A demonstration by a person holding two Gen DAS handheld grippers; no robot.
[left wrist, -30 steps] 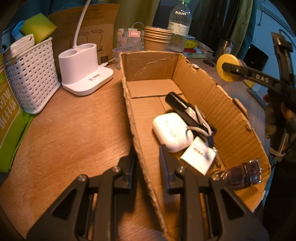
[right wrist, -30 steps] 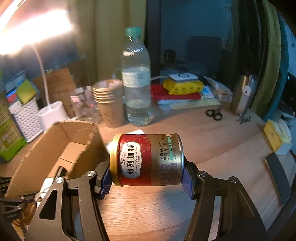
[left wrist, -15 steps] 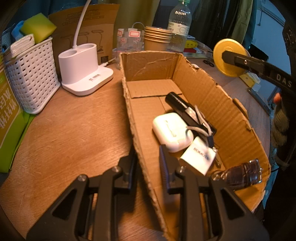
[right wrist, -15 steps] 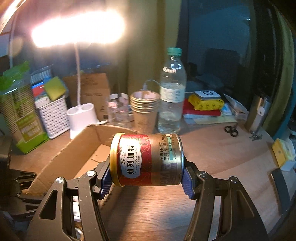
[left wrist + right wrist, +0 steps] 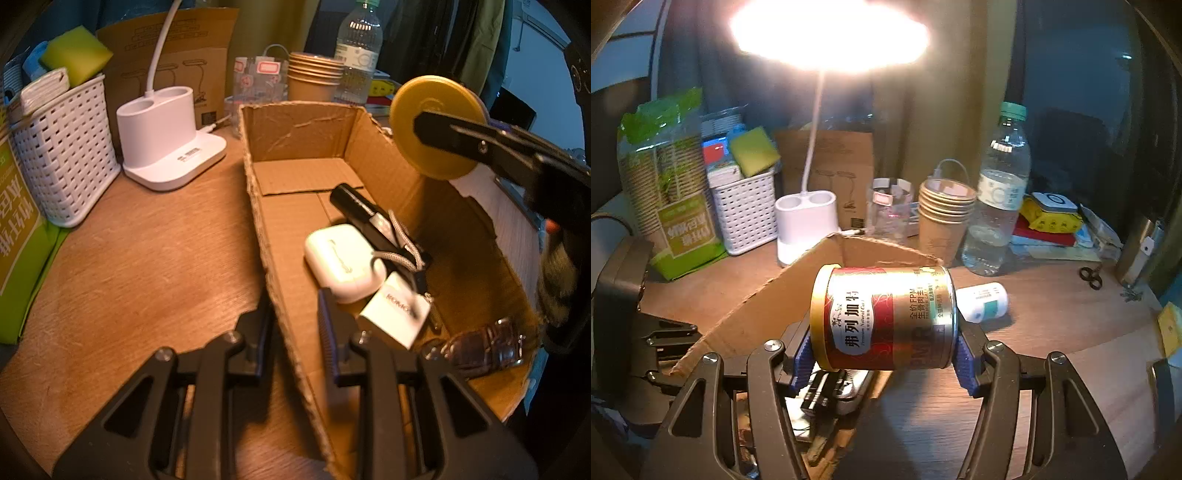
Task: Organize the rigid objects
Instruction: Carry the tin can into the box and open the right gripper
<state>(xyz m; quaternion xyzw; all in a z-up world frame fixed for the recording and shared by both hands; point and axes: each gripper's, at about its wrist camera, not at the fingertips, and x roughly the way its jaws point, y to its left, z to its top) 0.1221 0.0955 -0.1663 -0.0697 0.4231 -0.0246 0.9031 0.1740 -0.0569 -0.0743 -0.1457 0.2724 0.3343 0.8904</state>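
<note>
Can (image 5: 882,317) hides box (image 5: 768,295) contents, perhaps a dark case.

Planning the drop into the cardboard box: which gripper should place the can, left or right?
Right. The right gripper already clamps the can over the cardboard box; the left gripper is shut on the box wall, steadying it.

A cluttered home desk: lit desk lamp (image 5: 827,33), water bottle (image 5: 997,192), stacked paper cups (image 5: 945,218), white storage basket (image 5: 66,155).
</note>
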